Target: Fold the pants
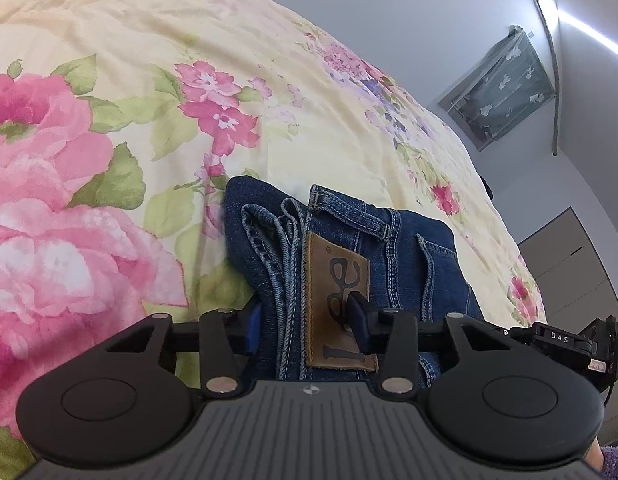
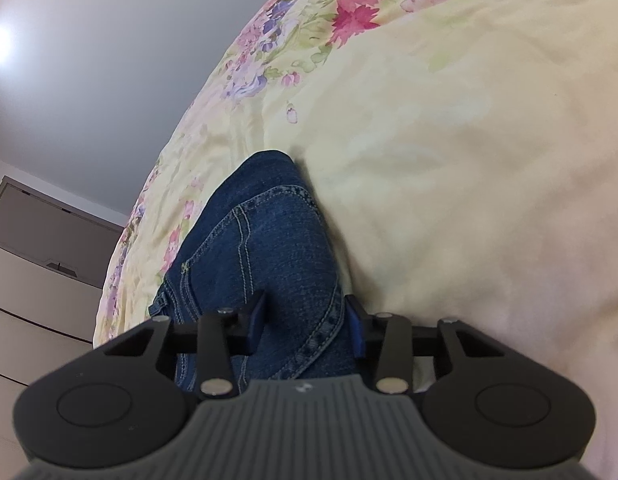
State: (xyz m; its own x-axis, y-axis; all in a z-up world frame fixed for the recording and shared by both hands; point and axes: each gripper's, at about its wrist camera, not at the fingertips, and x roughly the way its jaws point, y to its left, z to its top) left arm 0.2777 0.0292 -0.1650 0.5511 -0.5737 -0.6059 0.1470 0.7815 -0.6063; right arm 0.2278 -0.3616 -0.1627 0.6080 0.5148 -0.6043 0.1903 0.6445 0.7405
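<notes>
- Okay, my left gripper [image 1: 305, 320] pinches the folded blue denim pants [image 1: 349, 240], half-closed at their brown leather patch [image 1: 337, 300].
- My right gripper [image 2: 309, 320] clamps the pants' other end, half-closed, on the yellow floral bedspread [image 2: 449, 160].

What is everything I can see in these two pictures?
jeans: one pair, blue denim, folded into a bundle on the bed, held between both grippers
leather patch: one, brown, on the jeans' waistband
bedspread: one, pale yellow with pink flowers, under the jeans
window: one, dark, on the far wall
drawers: one unit, beige-grey, beside the bed
left gripper: one, black with blue pads, closed on the waistband end
right gripper: one, black with blue pads, closed on the other side of the bundle
</notes>
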